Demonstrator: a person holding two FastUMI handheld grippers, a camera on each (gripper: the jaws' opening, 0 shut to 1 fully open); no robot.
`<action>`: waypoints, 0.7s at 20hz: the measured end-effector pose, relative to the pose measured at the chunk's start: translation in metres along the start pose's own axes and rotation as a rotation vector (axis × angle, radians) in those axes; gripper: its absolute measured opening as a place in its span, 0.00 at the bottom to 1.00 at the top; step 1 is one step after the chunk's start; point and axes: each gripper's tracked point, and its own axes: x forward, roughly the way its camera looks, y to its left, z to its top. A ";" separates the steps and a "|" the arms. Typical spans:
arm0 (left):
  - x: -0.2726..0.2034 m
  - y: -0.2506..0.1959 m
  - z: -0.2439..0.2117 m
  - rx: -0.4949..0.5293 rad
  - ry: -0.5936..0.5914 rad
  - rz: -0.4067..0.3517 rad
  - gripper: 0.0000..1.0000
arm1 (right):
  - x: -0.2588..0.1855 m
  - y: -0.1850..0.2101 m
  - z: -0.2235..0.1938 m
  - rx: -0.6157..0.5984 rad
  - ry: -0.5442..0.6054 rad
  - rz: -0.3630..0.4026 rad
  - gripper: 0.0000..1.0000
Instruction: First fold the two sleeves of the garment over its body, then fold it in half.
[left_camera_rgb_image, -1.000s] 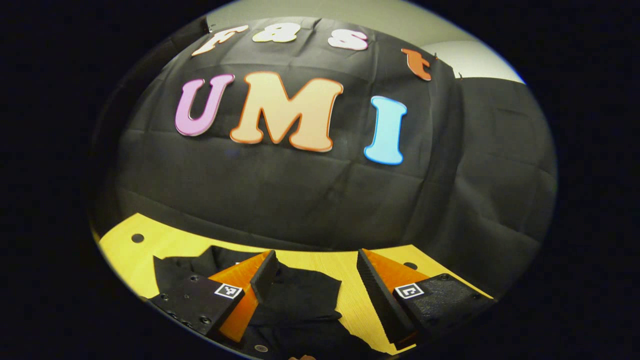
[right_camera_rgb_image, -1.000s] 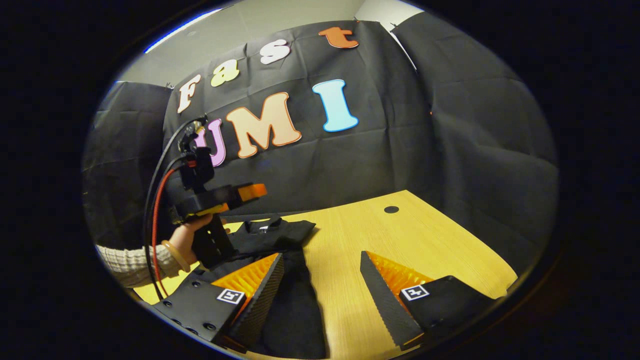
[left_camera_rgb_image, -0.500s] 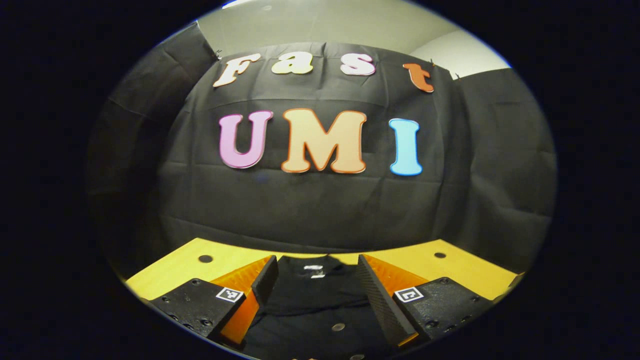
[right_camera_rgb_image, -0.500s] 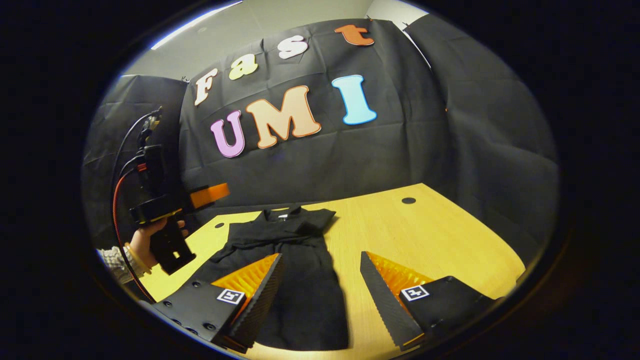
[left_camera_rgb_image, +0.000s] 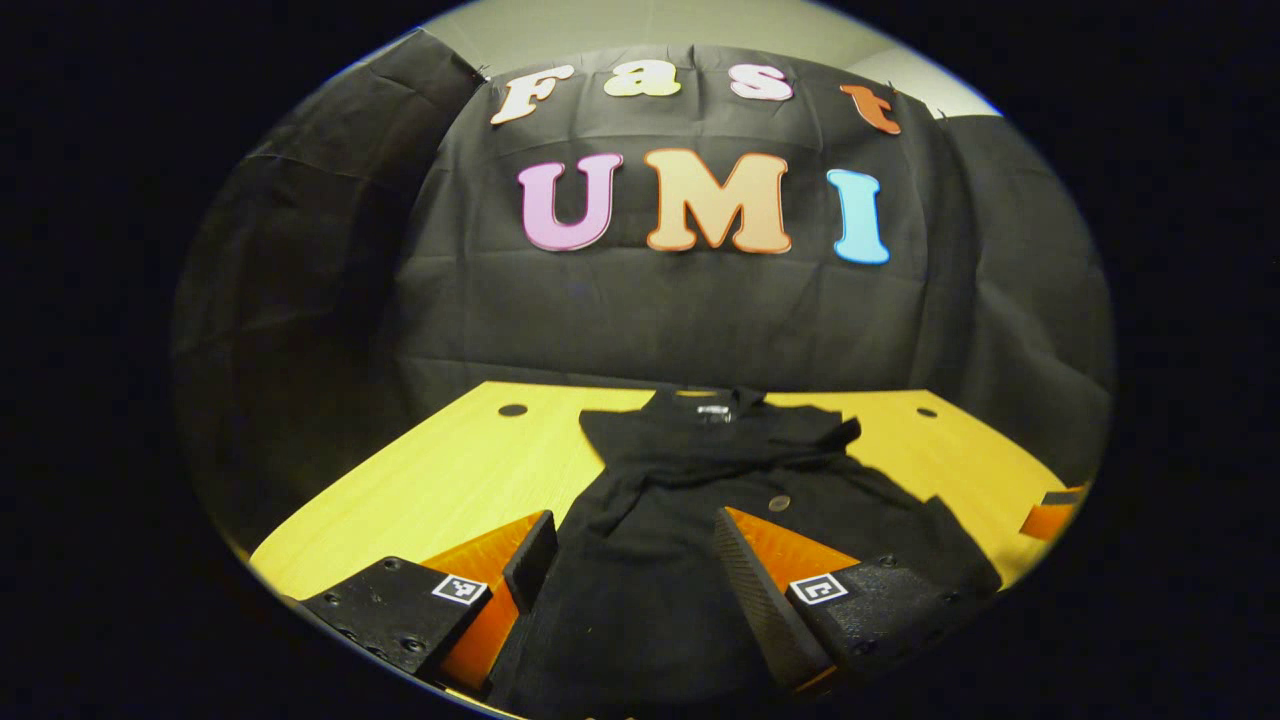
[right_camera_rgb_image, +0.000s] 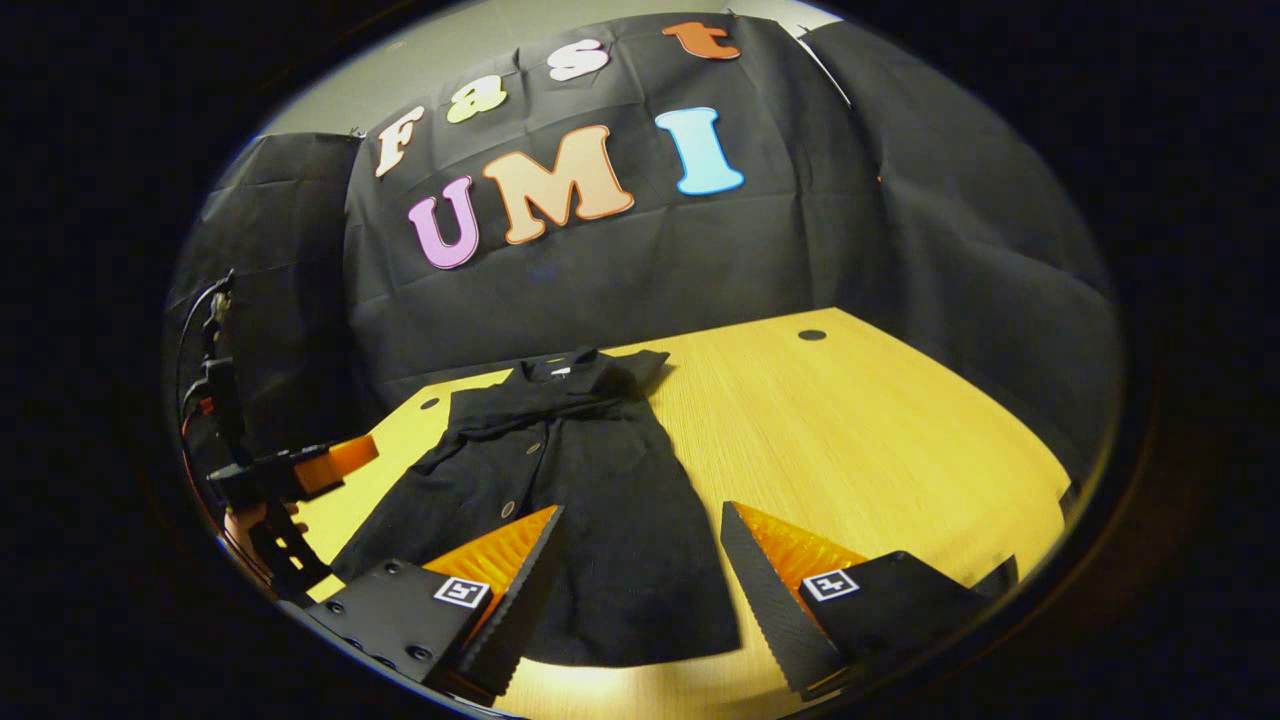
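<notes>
A black buttoned garment (left_camera_rgb_image: 650, 560) lies flat on the yellow table (left_camera_rgb_image: 450, 480), collar (left_camera_rgb_image: 712, 405) toward the back wall. Both sleeves (right_camera_rgb_image: 620, 375) appear folded across the chest just below the collar. My left gripper (left_camera_rgb_image: 632, 560) hovers open above the garment's lower body, holding nothing. My right gripper (right_camera_rgb_image: 640, 570) is open too, above the hem of the garment (right_camera_rgb_image: 570, 500), its right finger over bare table. In the right gripper view the left gripper (right_camera_rgb_image: 350, 455) shows at the far left, held by a hand off the garment's left side.
The table (right_camera_rgb_image: 850, 430) has bare wood to the right of the garment and small round holes (right_camera_rgb_image: 812, 335) near its back corners. Black cloth walls close the booth behind and on both sides. An orange tip of the other gripper (left_camera_rgb_image: 1048, 518) shows at the table's right edge.
Both grippers have drawn back from the collar end toward the hem and tilted downward, so the whole garment shows. The left gripper has moved left and lower in the right gripper view.
</notes>
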 end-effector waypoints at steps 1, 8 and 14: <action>-0.006 0.003 -0.013 0.003 0.025 0.002 0.93 | 0.001 -0.001 -0.006 -0.004 0.008 -0.007 0.97; -0.042 0.025 -0.075 -0.027 0.148 0.049 0.94 | 0.006 -0.001 -0.062 -0.057 0.125 -0.035 0.97; -0.065 0.029 -0.114 -0.027 0.267 0.044 0.95 | 0.007 -0.004 -0.088 -0.069 0.184 -0.061 0.93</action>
